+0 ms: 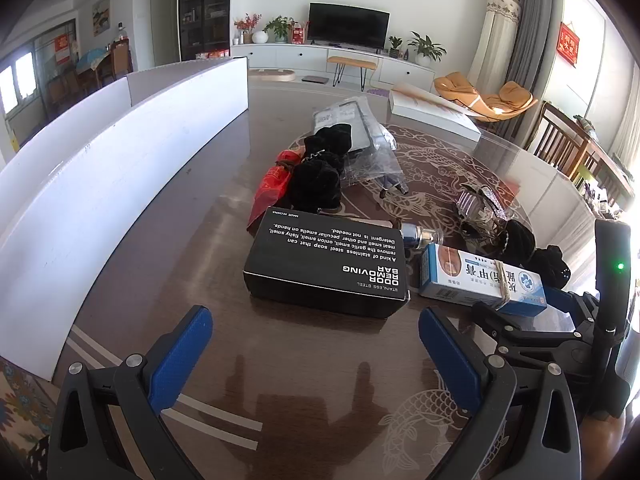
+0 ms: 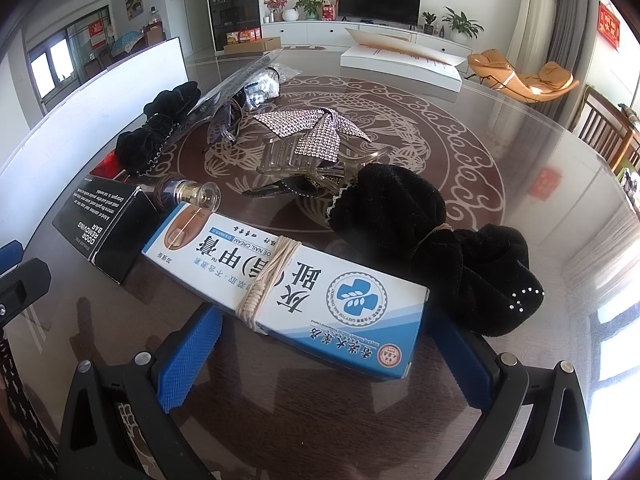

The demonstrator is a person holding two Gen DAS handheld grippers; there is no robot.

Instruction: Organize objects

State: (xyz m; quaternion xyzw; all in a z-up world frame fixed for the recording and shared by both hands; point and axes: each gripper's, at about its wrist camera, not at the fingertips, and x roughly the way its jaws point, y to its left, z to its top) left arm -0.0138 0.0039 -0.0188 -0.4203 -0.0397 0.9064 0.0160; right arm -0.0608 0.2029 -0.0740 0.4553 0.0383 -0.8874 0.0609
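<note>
On the counter (image 2: 520, 152), both grippers' jaws stand released, the right gripper (image 2: 320, 364) risking knocking the nail-cream box (image 2: 288, 280) into the black scrunchie (image 2: 440, 256)

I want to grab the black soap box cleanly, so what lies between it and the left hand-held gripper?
Only bare table lies between the left hand-held gripper and black soap box, as its own wrist view shows.
</note>
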